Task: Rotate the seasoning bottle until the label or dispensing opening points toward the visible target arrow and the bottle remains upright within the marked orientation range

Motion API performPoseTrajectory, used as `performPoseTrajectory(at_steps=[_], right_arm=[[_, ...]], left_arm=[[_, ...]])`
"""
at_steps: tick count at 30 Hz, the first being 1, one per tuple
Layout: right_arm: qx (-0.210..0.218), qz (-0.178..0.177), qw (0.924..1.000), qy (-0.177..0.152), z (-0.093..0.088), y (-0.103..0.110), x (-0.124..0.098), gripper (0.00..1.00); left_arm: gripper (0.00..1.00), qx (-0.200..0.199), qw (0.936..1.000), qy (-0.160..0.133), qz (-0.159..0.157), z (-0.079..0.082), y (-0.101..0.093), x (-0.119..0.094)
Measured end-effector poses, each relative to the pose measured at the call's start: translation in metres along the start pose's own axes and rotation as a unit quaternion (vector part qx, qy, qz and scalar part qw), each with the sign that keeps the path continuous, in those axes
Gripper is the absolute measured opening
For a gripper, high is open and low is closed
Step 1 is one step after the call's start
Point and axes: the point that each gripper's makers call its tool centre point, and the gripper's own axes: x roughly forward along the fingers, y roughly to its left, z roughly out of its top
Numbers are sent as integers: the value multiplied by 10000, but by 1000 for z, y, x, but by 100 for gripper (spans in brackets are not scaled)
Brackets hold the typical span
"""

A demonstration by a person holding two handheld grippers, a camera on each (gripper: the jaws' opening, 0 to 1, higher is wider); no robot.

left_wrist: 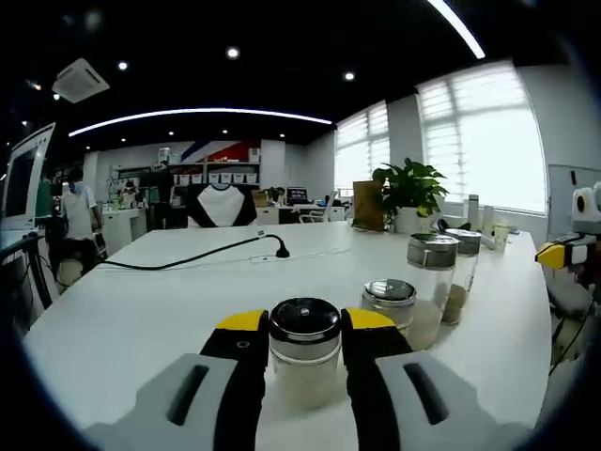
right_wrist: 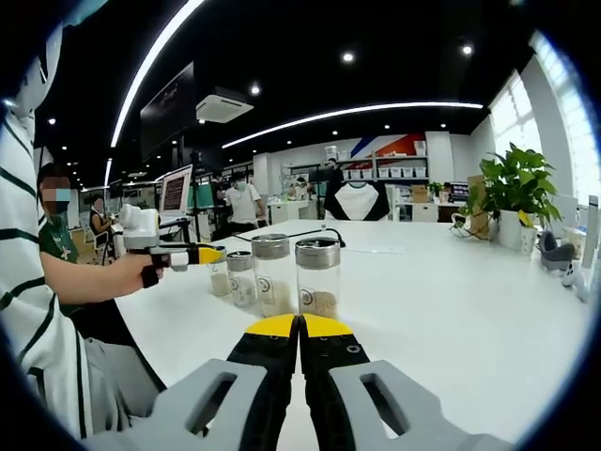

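now the left claw [left_wrist: 304, 352] grips a short seasoning bottle [left_wrist: 304, 349] upright between its jaws on the white desk [left_wrist: 141, 310]. three more glass jars [left_wrist: 432, 282] stand just ahead to its right. the right claw [right_wrist: 300, 334] is closed and empty, jars ahead.

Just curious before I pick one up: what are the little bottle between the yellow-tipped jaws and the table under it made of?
Bottle: looks like clear glass, see-through with pale contents; shiny metal-looking cap, though it could be plated plastic. Table: smooth white top, likely laminate, faintly reflective.
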Motion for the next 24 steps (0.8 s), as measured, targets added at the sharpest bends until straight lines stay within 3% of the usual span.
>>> performPoseTrajectory(at_steps=[6, 9, 16, 23, 24], right_arm=[[20, -36, 10000, -3, -1, -2, -2, 0], [25, -30, 10000, 9, -2, -2, -2, 0], [16, 31, 10000, -6, -1, 0, 0, 0], [-1, 102, 9999, -11, 0, 2, 1, 0], [-10, 123, 9999, -15, 1, 3, 1, 0]], left_arm=[[33, 322, 9995, 12, 69, 4, -2, -1], [37, 251, 9997, -72, -41, 9, -1, -1], [41, 539, 9964, 148, -643, 7, 0, -3], [40, 232, 9886, 144, -1480, 12, -10, -6], [41, 272, 9894, 137, -1419, 12, -7, -6]])
